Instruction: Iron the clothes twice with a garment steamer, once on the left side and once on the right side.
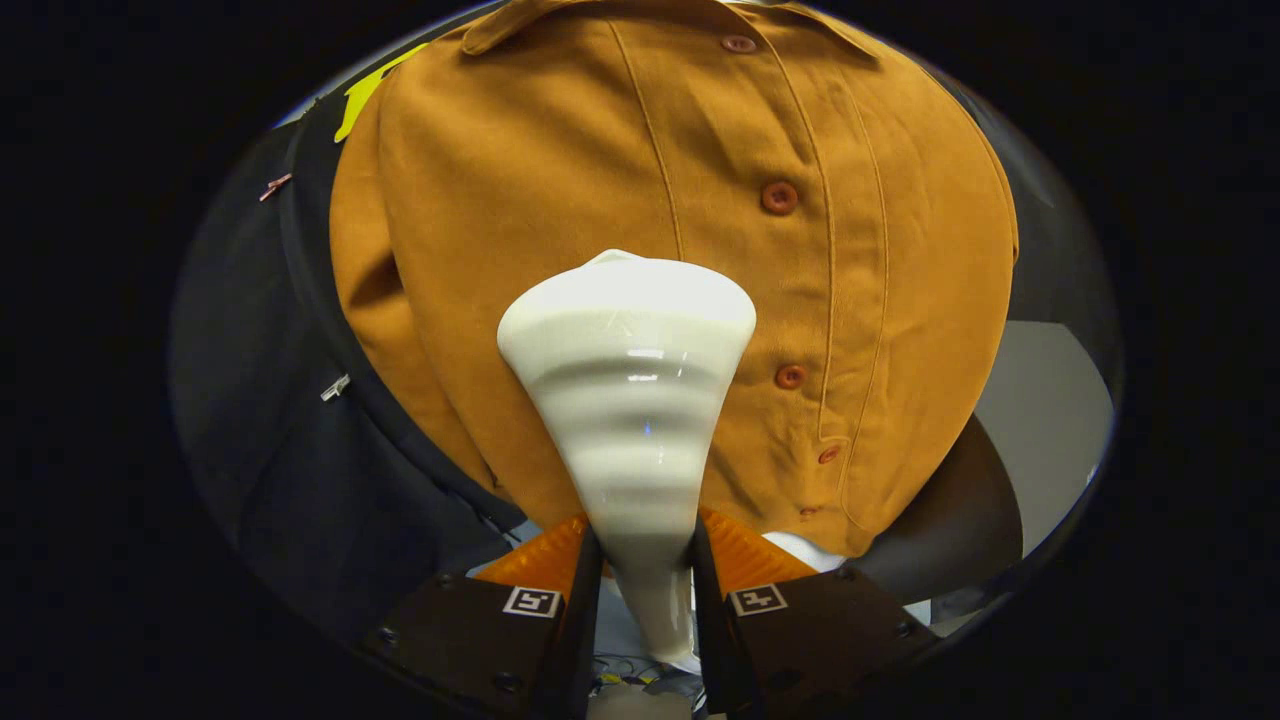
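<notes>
Gripper (645, 560) pinches the white steamer (630, 400) by its narrow neck; its wide head hides part of the orange shirt (560, 150) just beyond, left of the buttons (779, 197)

shirt (620, 180) blocks ahead, steamer (630, 400) fills gripper (645, 560)

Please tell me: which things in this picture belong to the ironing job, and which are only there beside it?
For the job:
- white garment steamer, clamped between both fingers of the tongs
- orange shirt, just beyond the steamer head

Only beside:
- metal clips on the black cloth
- grey floor
</notes>
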### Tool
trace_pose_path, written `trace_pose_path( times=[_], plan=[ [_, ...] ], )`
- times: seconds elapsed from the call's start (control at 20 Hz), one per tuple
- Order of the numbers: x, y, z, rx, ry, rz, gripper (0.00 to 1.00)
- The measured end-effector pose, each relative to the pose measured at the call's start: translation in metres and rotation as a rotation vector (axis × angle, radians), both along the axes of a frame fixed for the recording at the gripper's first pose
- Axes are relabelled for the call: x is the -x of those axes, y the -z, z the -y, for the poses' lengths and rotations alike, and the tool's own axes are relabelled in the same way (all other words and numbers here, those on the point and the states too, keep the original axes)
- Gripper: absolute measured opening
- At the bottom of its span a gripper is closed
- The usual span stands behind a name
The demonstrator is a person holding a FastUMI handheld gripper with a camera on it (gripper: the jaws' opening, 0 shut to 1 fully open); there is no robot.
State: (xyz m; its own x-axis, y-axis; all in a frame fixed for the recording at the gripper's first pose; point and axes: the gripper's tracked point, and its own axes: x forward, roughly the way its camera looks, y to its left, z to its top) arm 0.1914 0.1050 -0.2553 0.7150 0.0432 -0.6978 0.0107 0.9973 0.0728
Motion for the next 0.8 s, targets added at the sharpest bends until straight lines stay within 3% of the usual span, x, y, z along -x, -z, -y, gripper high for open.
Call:
trace_pose_path(
  times=[0.8],
  plan=[
    [0.038, 0.048, 0.01, -0.002, 0.04, -0.147, 0.47]
  ],
)
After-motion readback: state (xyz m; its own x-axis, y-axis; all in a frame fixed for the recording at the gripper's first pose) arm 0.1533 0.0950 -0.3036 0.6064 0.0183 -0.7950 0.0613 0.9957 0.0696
